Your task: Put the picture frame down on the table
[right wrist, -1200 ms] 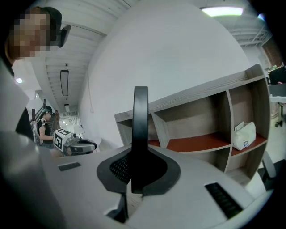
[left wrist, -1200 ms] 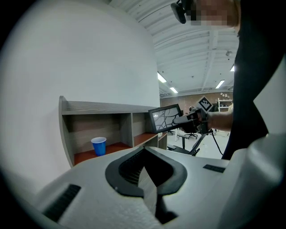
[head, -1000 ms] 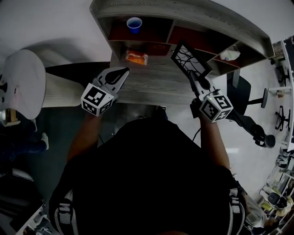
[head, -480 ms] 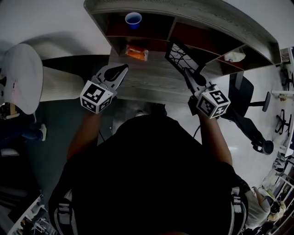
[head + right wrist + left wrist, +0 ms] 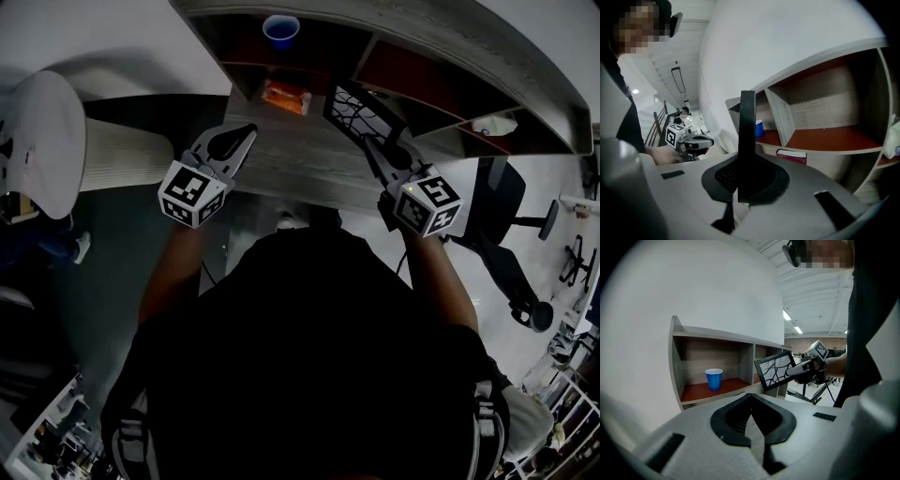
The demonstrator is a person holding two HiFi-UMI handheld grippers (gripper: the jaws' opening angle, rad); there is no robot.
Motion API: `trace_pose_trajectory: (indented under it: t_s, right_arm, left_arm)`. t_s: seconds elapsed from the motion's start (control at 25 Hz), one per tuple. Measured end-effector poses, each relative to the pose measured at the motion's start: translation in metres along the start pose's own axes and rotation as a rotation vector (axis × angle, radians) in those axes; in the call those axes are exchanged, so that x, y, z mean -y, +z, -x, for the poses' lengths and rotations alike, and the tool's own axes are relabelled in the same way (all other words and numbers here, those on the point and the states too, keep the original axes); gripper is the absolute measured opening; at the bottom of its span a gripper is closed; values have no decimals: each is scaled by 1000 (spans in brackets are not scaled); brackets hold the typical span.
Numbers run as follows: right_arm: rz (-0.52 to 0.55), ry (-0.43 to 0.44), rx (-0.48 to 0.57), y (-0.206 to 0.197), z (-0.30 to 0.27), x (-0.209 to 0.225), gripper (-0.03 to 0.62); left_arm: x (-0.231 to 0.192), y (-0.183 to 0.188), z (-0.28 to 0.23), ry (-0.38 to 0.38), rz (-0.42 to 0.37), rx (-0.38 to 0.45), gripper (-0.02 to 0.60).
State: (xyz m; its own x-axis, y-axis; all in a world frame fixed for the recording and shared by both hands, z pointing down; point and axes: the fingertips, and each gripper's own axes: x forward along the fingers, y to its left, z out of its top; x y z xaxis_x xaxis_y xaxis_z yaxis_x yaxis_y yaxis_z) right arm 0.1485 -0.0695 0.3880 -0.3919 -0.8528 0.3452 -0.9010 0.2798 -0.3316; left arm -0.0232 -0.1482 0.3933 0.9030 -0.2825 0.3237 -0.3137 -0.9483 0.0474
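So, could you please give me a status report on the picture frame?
Right hand-held gripper shut on picture frame, tilted over table, not down. Left hand-held gripper shut, empty. Orange packet nearby.

- Blue cup (image 5: 280, 30), upright in the left compartment of a grey wooden shelf unit (image 5: 487, 47), at twelve o'clock.
- Orange packet (image 5: 285, 96), just at six o'clock of the cup.
- White crumpled thing (image 5: 497, 125) in a compartment at two o'clock.
- Black office chair (image 5: 506, 253) at three o'clock.
- White chair (image 5: 42, 150) at nine o'clock.
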Motion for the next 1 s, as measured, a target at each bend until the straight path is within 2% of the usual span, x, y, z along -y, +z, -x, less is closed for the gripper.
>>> trace_pose_trajectory:
  t_s: [0.28, 0.8, 1.0]
  right_arm:
    - [17, 85, -84, -21, -32, -10, 17]
    - [-29, 180, -257, -77, -80, 11, 17]
    - [-93, 203, -323, -100, -103, 23, 17]
  left_arm:
    - [-11, -5, -5, 42, 19, -4, 15]
    - [-30, -30, -12, 126, 89, -45, 15]
    - [-41, -38, -10, 158, 109, -55, 15]
